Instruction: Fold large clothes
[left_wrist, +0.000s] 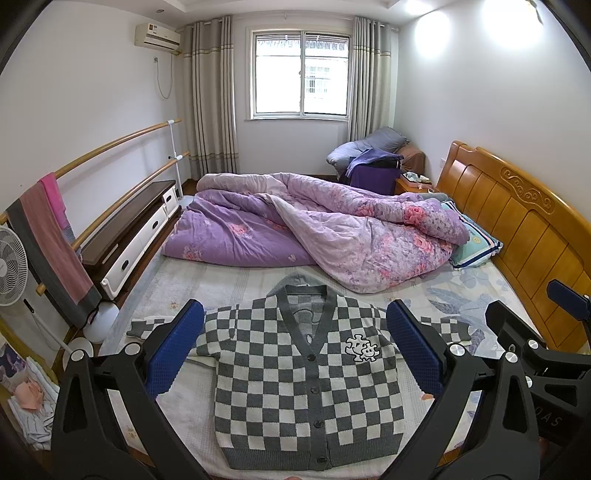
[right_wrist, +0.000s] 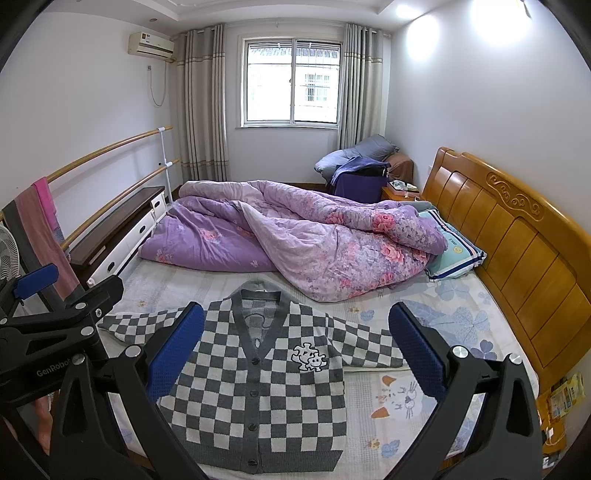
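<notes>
A grey-and-white checkered cardigan lies flat and face up on the bed, buttoned, with both sleeves spread sideways. It has a puzzle-piece patch on the chest. My left gripper hovers above its upper body, wide open, blue pads empty. My right gripper also hangs open above the cardigan's right side, nothing between its pads. Each gripper appears at the edge of the other's view: the right one, the left one.
A bunched purple floral quilt fills the far half of the bed sheet. A pillow lies against the wooden headboard. To the left stand a drawer cabinet, rails with towels and a fan.
</notes>
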